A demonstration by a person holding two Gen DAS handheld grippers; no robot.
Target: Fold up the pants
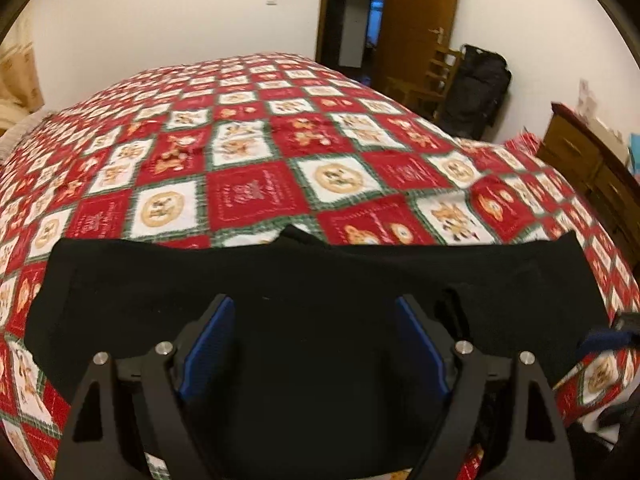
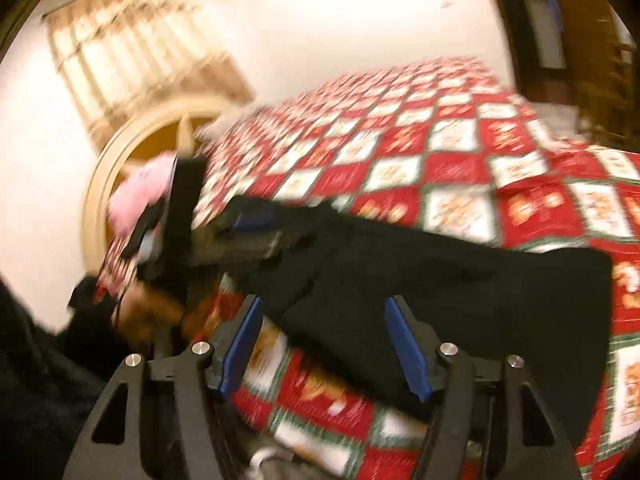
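Black pants lie flat across the near edge of the bed, folded into a wide band. My left gripper is open just above the middle of the pants, its blue pads spread apart with nothing between them. The pants also show in the blurred right wrist view. My right gripper is open over the near left part of the pants, with blue pads apart. The left gripper appears in the right wrist view at the pants' far left end.
The bed carries a red, white and green patchwork quilt. A wooden dresser stands at the right, a wooden chair and dark bag by the door. A curved headboard and curtains are at the left.
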